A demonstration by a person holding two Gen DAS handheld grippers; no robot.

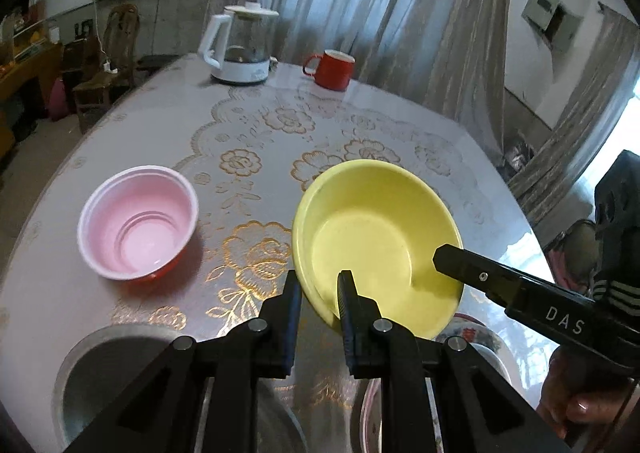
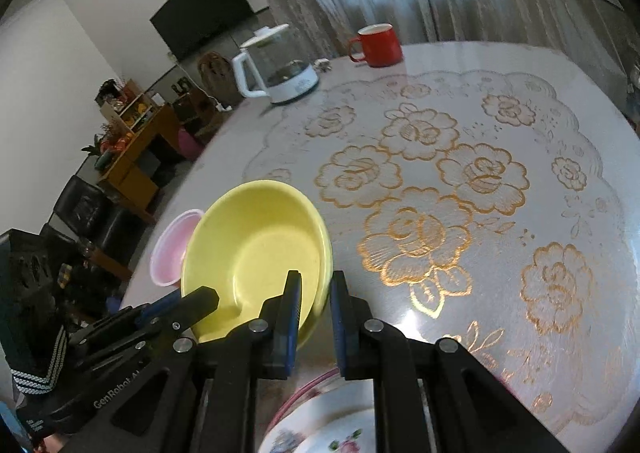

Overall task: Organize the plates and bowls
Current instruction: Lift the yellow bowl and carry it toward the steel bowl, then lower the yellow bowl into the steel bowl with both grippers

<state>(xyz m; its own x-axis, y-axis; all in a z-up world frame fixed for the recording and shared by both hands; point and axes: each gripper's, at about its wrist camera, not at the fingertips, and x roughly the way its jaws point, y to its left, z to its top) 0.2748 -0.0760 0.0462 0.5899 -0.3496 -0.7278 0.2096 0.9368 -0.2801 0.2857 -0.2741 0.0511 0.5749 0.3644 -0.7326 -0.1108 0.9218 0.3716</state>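
Observation:
A yellow bowl [image 1: 372, 237] hangs tilted above the table, gripped at its rim from two sides. My left gripper [image 1: 320, 293] is shut on the near rim, one pad inside and one outside. My right gripper [image 2: 316, 293] is shut on the same yellow bowl [image 2: 256, 249] at its right rim; one of its fingers [image 1: 452, 261] reaches into the bowl in the left wrist view. A pink bowl with a red outside [image 1: 138, 225] stands on the table to the left, partly hidden behind the yellow bowl in the right wrist view [image 2: 172, 253].
Below the grippers lie a metal basin [image 1: 100, 373] and a floral plate [image 2: 328, 425] at the table's near edge. A white kettle [image 1: 240, 49] and a red mug [image 1: 332, 69] stand at the far edge. The round table [image 2: 500, 293] has a flowered cover.

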